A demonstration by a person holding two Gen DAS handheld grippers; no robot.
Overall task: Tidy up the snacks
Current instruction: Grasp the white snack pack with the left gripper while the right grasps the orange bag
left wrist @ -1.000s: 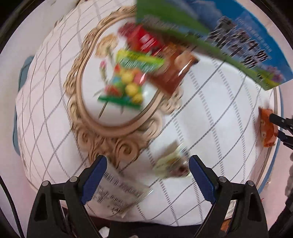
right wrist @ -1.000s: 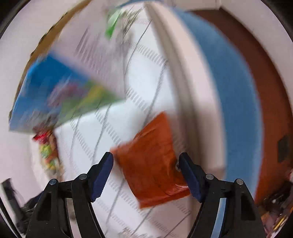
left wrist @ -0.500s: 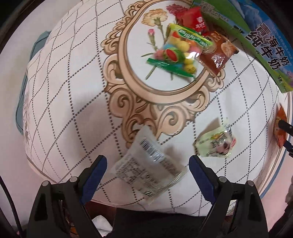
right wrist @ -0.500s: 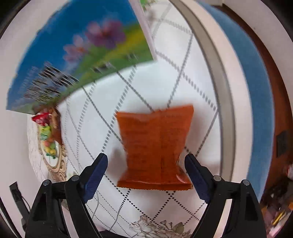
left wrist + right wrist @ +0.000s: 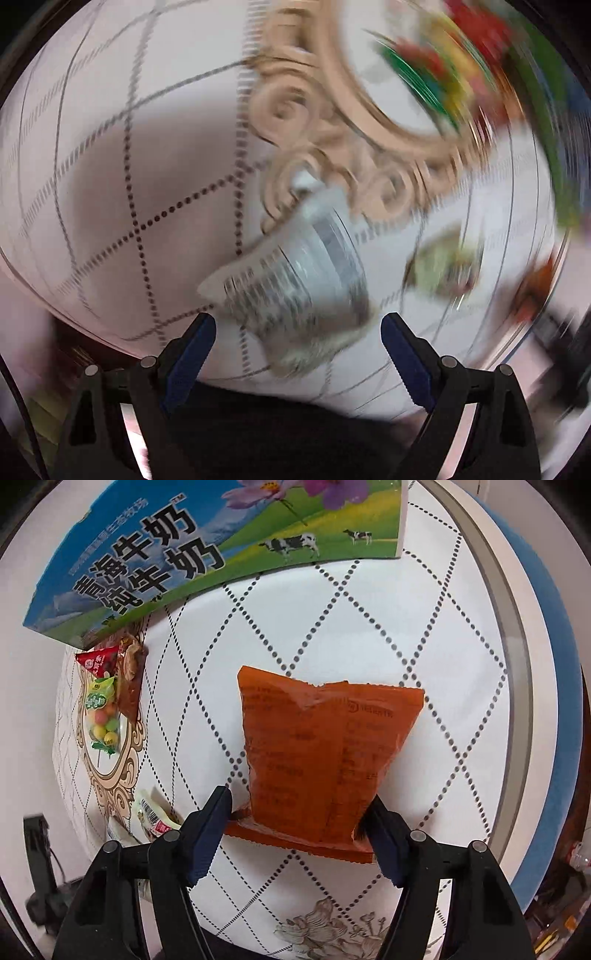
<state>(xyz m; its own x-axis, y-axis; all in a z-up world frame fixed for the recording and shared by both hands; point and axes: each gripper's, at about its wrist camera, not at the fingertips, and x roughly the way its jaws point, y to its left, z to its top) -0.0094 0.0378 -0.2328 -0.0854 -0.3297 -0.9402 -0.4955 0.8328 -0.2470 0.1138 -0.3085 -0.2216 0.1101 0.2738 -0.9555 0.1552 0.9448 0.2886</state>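
right tongs (image 5: pixel 299 812) just closing onto orange packet (image 5: pixel 325 753), left tongs (image 5: pixel 297 328) wide

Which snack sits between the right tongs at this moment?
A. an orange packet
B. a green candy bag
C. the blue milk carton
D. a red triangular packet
A: in the right wrist view the orange packet lies on the table with its lower end between the right tongs.

Both tongs, left tongs (image 5: pixel 298 326) and right tongs (image 5: pixel 300 806), have black triangular arms, silver pivot screws, and dark blue pads (image 5: pixel 208 836) inside.
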